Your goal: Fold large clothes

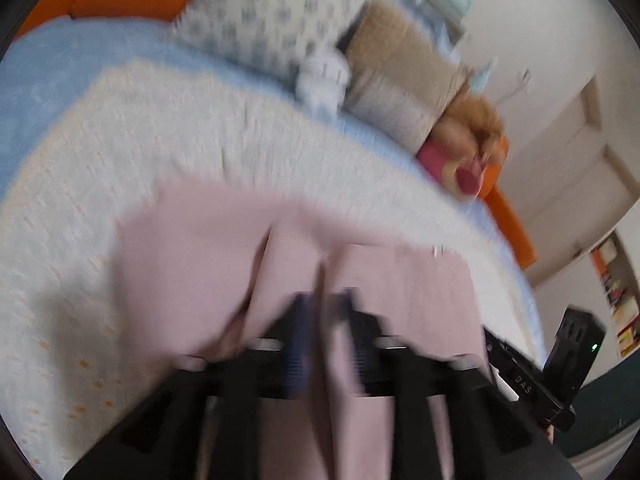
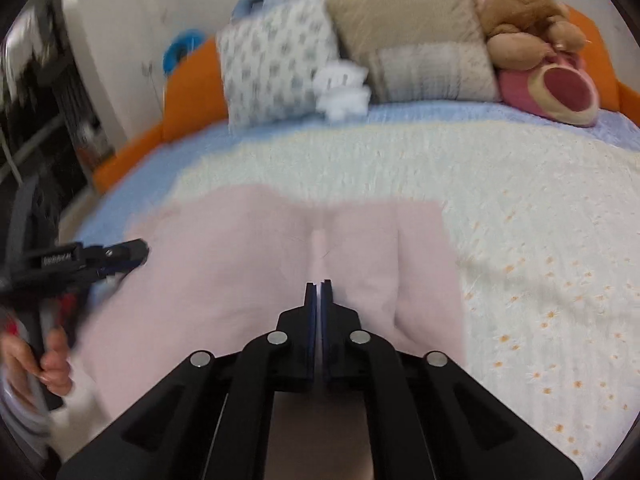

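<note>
A large pale pink garment (image 1: 288, 256) lies spread on a white bedspread (image 1: 140, 128); it also shows in the right wrist view (image 2: 240, 264). My left gripper (image 1: 324, 300) is shut on a fold of the pink cloth, which hangs down between its fingers. My right gripper (image 2: 319, 286) is shut on the near edge of the same garment, with a thin strip of cloth between the fingers. The left gripper shows at the left of the right wrist view (image 2: 132, 252), and the right gripper's body shows at the right of the left wrist view (image 1: 532, 376). Both views are motion-blurred.
At the head of the bed stand a patterned pillow (image 2: 272, 64), a beige pillow (image 2: 416, 44), a small white plush (image 2: 344, 88) and a brown teddy with a pink toy (image 2: 532, 40). An orange bed frame (image 2: 192, 84) borders the blue sheet (image 2: 152, 168). Shelves stand at the left (image 2: 44, 92).
</note>
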{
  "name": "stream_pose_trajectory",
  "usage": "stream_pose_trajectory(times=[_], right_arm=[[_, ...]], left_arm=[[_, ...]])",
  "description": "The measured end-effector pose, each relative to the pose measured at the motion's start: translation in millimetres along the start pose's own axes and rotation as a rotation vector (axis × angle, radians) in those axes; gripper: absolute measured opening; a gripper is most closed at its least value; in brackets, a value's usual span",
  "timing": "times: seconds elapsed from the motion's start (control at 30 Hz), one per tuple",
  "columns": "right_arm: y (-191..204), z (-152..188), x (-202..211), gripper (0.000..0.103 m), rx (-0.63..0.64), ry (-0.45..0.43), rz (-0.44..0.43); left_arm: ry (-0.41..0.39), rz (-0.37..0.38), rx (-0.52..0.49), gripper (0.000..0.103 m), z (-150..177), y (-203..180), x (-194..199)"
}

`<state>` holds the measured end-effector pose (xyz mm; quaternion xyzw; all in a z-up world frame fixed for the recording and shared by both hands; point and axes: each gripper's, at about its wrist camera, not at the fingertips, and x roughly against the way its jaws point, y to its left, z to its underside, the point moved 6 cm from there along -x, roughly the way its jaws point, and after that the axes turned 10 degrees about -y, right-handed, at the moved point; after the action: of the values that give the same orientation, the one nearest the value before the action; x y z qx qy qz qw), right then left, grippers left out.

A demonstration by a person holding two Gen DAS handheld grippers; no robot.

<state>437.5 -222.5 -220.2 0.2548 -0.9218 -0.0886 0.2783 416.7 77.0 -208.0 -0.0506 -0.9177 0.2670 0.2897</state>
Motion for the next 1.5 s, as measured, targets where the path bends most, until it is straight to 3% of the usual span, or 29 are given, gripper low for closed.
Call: stream_pose_trajectory(times=[0.03, 0.1, 0.23, 0.37, 0.53, 0.57, 0.6, 0.63, 0.67, 0.73, 0.8, 0.87, 0.93, 1.07, 1.17, 1.27, 1.5], right_arm=[[-3, -10, 10, 0.006, -0.007, -0.04, 0.016], [-8, -18, 14, 0.007, -0.014, -0.055, 0.029], [-12, -4, -12, 0.006, -0.006, 0.055, 0.044], [-14, 16, -36, 0.005, 0.045, 0.069, 0.089], [-15, 9, -34, 0.008, 0.018, 0.109, 0.059], [-18, 3, -23, 0.029, -0.035, 0.122, 0.035], [-21, -3, -11, 0.07, -0.081, 0.124, 0.016], [-26, -9, 4, 0.084, -0.129, 0.116, -0.011], [-34, -16, 28, 0.087, -0.195, 0.101, -0.064], [-42, -20, 53, 0.088, -0.296, 0.113, -0.143], [-55, -12, 75, 0.092, -0.482, 0.16, -0.245], [-66, 10, 80, 0.092, -0.651, 0.236, -0.297], [-70, 28, 75, 0.092, -0.712, 0.289, -0.299], [-68, 62, 47, 0.092, -0.76, 0.369, -0.297], [-63, 73, 26, 0.092, -0.771, 0.417, -0.302], [-63, 76, 10, 0.092, -0.804, 0.414, -0.309], [-55, 69, -14, 0.099, -0.811, 0.434, -0.332]], left_arm=[[-0.067, -0.021, -0.03, 0.054, -14, -2, 16], [-0.121, -0.052, -0.056, 0.06, -27, 1, 29], [0.0, -0.032, -0.001, 0.057, -8, 16, 0], [0.125, -0.168, -0.128, 0.061, 24, 27, -48], [0.148, -0.133, -0.063, 0.061, 18, 32, -41], [0.159, -0.101, -0.033, 0.062, 15, 31, -29], [0.17, -0.061, -0.007, 0.069, 11, 30, -14], [0.174, -0.028, 0.02, 0.086, 8, 28, 0], [0.178, -0.006, 0.05, 0.096, 6, 28, 16], [0.221, 0.028, 0.075, 0.1, 14, 27, 41], [0.307, 0.017, 0.102, 0.1, 29, 32, 55], [0.377, 0.001, 0.211, 0.1, 49, 49, 66], [0.389, 0.036, 0.352, 0.1, 66, 63, 73], [0.411, 0.057, 0.451, 0.1, 96, 72, 66], [0.404, 0.145, 0.55, 0.1, 106, 69, 50], [0.359, 0.193, 0.612, 0.1, 105, 71, 32], [0.375, 0.228, 0.654, 0.1, 108, 69, -16]])
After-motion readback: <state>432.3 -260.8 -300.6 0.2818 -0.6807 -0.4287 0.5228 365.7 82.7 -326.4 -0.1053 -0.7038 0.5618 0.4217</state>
